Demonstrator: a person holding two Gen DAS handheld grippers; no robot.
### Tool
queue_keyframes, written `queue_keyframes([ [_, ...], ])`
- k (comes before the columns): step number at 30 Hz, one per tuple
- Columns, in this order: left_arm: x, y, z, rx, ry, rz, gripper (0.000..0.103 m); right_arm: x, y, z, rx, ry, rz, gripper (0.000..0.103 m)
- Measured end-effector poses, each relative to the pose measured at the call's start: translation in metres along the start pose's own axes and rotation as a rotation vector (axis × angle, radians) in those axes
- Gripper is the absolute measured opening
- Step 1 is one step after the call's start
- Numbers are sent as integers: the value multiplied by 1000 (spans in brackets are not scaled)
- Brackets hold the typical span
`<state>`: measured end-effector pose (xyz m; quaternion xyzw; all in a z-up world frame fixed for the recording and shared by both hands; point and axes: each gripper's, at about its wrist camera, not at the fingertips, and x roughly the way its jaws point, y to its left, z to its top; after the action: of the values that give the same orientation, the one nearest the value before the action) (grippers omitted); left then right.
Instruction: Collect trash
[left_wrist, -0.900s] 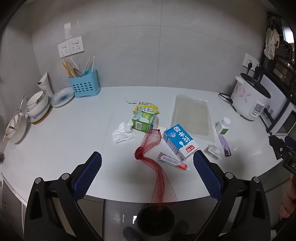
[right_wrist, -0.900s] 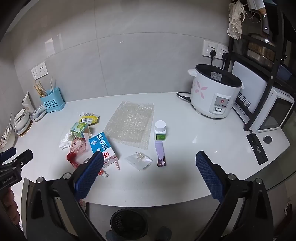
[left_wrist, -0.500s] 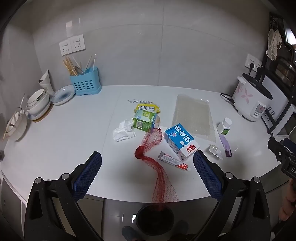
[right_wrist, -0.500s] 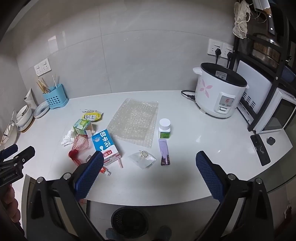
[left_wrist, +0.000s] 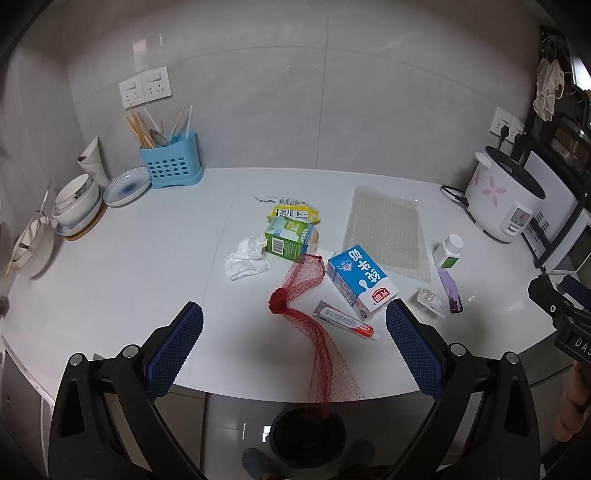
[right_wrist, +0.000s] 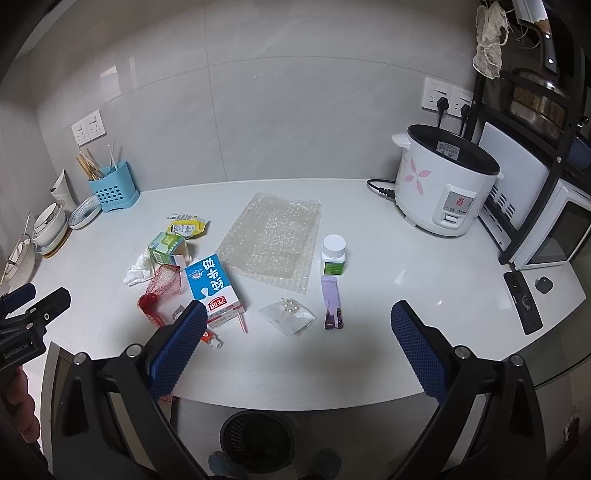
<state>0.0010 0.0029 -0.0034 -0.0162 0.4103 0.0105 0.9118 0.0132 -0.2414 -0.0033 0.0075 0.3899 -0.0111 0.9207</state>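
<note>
Collection not yet begun. Left of the milk carton (left_wrist: 362, 281) lie tissue (left_wrist: 246, 257), green box (left_wrist: 288, 240), yellow wrapper (left_wrist: 293, 213), red net (left_wrist: 314, 332) and tube (left_wrist: 345, 320); right of it, bubble wrap (left_wrist: 386, 232), sachets, bottle (left_wrist: 447, 251). Bin (right_wrist: 256, 441) waits below the counter (left_wrist: 129, 258) edge. Left gripper (left_wrist: 293, 354) and right gripper (right_wrist: 299, 354) hover spread wide, empty.
</note>
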Motion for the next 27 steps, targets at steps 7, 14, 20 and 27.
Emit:
queue_keyframes([
  [7, 0, 0, -2, -5, 5, -3, 97, 1, 0, 1, 0, -3, -3, 96],
  [14, 1, -2, -1, -8, 10, -4, 97, 1, -1, 2, 0, -3, -2, 96],
  [20, 2, -2, -2, -9, 12, -4, 97, 1, 0, 1, -2, -1, -1, 96],
  [27, 3, -4, -4, -7, 16, -10, 97, 2, 0, 1, -4, 0, 0, 96],
])
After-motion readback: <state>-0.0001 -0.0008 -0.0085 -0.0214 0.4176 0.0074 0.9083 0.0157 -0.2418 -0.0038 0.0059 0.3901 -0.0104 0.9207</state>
